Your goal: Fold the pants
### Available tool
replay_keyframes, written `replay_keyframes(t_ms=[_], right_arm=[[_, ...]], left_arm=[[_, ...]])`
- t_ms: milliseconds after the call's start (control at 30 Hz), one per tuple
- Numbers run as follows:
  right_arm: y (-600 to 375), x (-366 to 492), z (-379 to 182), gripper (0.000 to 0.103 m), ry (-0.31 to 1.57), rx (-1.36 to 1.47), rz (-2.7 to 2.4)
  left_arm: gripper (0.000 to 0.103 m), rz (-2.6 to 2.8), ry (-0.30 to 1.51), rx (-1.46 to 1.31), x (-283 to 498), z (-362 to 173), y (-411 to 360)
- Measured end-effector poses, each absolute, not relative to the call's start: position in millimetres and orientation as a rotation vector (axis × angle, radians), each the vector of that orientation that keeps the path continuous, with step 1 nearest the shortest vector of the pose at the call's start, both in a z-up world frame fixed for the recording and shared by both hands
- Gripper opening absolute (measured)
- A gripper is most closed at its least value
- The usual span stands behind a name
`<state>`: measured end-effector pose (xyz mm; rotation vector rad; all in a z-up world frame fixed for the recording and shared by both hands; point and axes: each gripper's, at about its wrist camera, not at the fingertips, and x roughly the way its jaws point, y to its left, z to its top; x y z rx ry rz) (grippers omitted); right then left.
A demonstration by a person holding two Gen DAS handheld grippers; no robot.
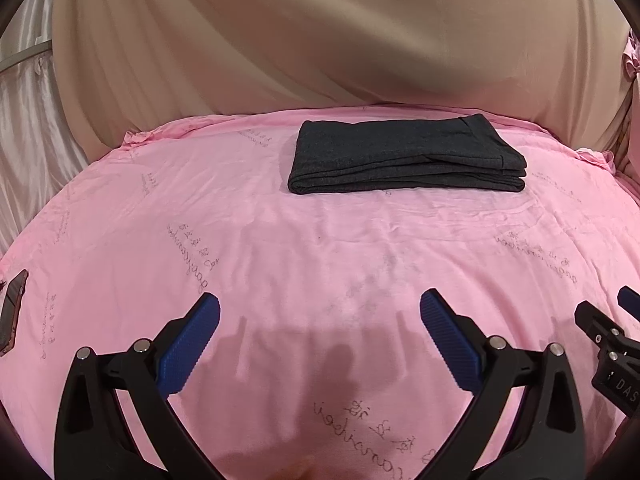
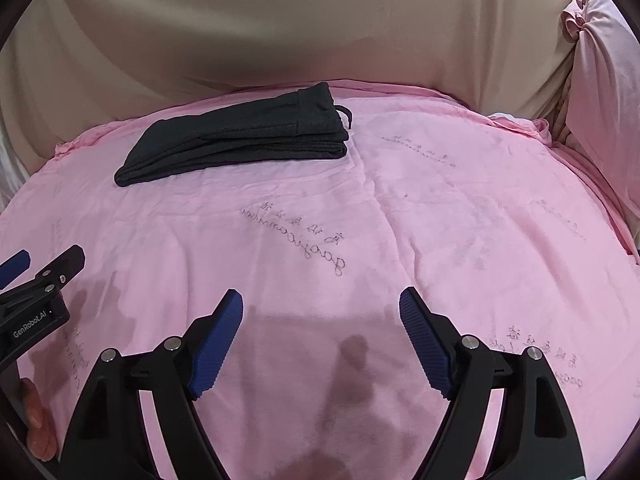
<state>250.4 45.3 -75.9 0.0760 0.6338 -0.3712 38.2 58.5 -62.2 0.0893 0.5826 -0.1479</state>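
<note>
The dark grey pants (image 1: 404,156) lie folded into a compact stack at the far side of the pink sheet (image 1: 280,248). In the right wrist view the pants (image 2: 240,140) sit far left, with a drawstring end poking out at their right. My left gripper (image 1: 320,308) is open and empty, held over the near part of the sheet, well short of the pants. My right gripper (image 2: 321,304) is open and empty too, beside the left one. Each gripper shows at the edge of the other's view.
A phone (image 1: 12,312) lies on the sheet at the far left edge. Beige draped cloth (image 1: 300,32) hangs behind the bed. A bunched pink cloth (image 2: 600,80) hangs at the right. The sheet drops off at its rounded edges.
</note>
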Motion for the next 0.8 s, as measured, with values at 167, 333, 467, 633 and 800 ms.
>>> replay_keyframes(t_ms=[167,333,467,633,800], right_arm=[[46.0,250.0,-75.4,0.079,0.632,0.070,-0.369],[47.2,249.7,-74.7,0.079,0.629,0.064,-0.371],[48.0,249.0,-74.4,0.079,0.627,0.057,-0.369],[47.7,249.0,-74.2,0.079,0.626,0.057,-0.368],[47.5,249.1,-74.1,0.079,0.627,0.056,-0.367]], left_arm=[[0.098,-0.129,0.582,0.086,37.8,-61.8,61.0],[0.098,-0.124,0.572,0.089,36.0,-60.7,60.7],[0.098,-0.127,0.567,0.099,35.4,-60.5,60.2],[0.098,-0.132,0.562,0.102,34.1,-60.0,60.2],[0.098,-0.132,0.562,0.103,34.0,-59.9,59.9]])
